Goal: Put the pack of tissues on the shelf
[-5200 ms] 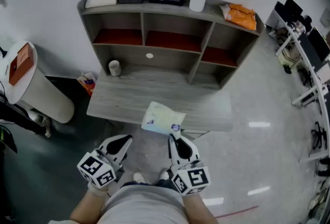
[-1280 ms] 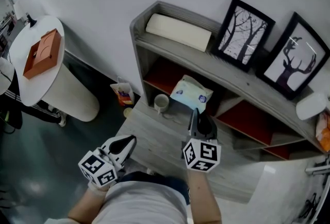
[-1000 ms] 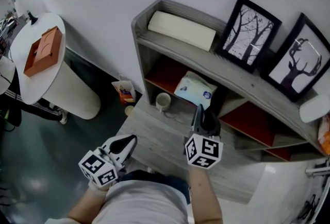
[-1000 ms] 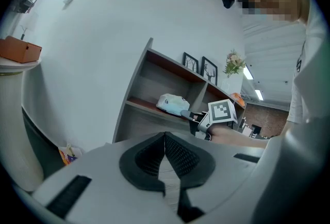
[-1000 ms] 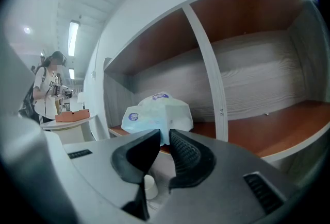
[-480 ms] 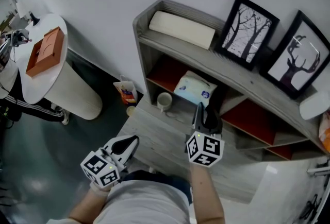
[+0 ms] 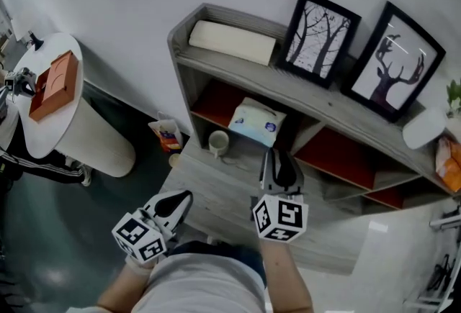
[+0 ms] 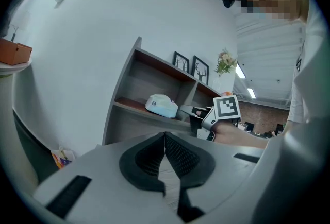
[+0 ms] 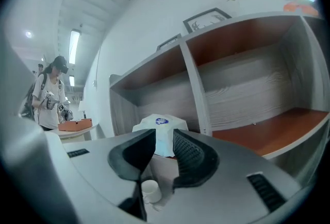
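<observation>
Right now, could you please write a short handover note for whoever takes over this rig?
Left gripper: shut, empty, held by the near edge of the desk.
Right gripper: open, empty, pointing at the pack from just in front of it.
Pack of tissues: lying on the red board in the left compartment of the shelf, above the cup.
Done: pack placed and let go.
Left: probably only drawing the right gripper back clear.
</observation>
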The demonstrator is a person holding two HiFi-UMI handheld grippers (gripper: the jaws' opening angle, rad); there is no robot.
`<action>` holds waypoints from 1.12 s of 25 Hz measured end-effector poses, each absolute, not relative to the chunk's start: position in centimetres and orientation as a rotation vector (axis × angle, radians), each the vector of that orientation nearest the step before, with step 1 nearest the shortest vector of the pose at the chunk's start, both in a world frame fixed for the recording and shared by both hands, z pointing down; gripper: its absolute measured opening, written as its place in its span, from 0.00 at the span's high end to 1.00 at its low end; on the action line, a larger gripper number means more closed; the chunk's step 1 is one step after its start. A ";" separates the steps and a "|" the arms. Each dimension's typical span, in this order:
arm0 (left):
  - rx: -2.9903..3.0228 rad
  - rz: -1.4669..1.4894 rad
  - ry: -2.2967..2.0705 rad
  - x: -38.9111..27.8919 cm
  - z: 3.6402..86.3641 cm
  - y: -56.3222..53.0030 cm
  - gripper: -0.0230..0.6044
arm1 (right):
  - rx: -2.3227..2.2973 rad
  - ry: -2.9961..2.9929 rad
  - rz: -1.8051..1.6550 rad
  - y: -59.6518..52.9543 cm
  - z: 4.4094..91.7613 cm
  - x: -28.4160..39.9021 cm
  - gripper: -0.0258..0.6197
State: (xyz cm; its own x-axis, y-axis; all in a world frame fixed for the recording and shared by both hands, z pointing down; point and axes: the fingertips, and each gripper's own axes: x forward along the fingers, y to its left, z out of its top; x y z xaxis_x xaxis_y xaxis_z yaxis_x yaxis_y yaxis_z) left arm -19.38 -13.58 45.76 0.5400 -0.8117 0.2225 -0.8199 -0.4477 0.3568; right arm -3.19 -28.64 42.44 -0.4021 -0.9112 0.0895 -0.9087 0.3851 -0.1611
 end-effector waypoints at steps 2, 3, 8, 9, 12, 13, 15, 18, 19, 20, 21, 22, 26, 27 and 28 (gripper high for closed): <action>2.378 0.028 -1.300 -18.5 45.6 -13.9 0.94 | -1.696 2.600 -0.294 -27.8 42.0 -2.6 0.81; 2.389 0.029 -1.283 -17.9 45.5 -14.1 0.94 | -1.687 2.601 -0.295 -27.4 41.9 -2.2 0.81; 2.444 0.038 -1.179 -14.5 44.7 -15.2 0.94 | -1.687 2.590 -0.325 -25.3 40.9 0.4 0.86; 2.457 0.038 -1.158 -13.8 44.6 -15.5 0.94 | -1.691 2.583 -0.327 -25.0 40.7 1.1 0.87; 2.494 0.042 -1.093 -11.3 44.1 -16.1 0.94 | -1.698 2.566 -0.333 -23.8 40.5 3.4 0.88; 2.505 0.045 -1.072 -10.5 44.0 -16.2 0.94 | -1.701 2.562 -0.337 -23.3 40.4 4.1 0.88; 2.527 0.050 -1.032 -8.8 43.6 -16.5 0.94 | -1.712 2.549 -0.347 -22.4 40.3 5.6 0.88; 2.557 0.056 -0.981 -6.5 43.1 -17.1 0.94 | -1.732 2.528 -0.362 -21.1 40.3 7.9 0.88; 2.567 0.058 -0.966 -5.7 43.0 -17.4 0.94 | -1.738 2.524 -0.365 -20.8 40.4 8.5 0.88; 2.577 0.060 -0.952 -5.0 42.8 -17.6 0.94 | -1.744 2.521 -0.366 -20.4 40.5 9.2 0.88; 2.587 0.062 -0.938 -4.2 42.7 -17.8 0.94 | -1.749 2.519 -0.369 -20.0 40.6 9.9 0.88; 2.596 0.065 -0.924 -3.4 42.6 -18.0 0.94 | -1.754 2.515 -0.372 -19.7 40.7 10.6 0.88; 2.626 0.080 -0.873 -0.6 42.3 -18.5 0.94 | -1.776 2.488 -0.398 -18.5 41.5 13.0 0.88; 2.631 0.085 -0.861 0.1 42.3 -18.6 0.94 | -1.782 2.482 -0.402 -18.2 41.6 13.6 0.88; 2.636 0.091 -0.850 0.7 42.3 -18.7 0.94 | -1.788 2.476 -0.405 -17.9 41.7 14.1 0.88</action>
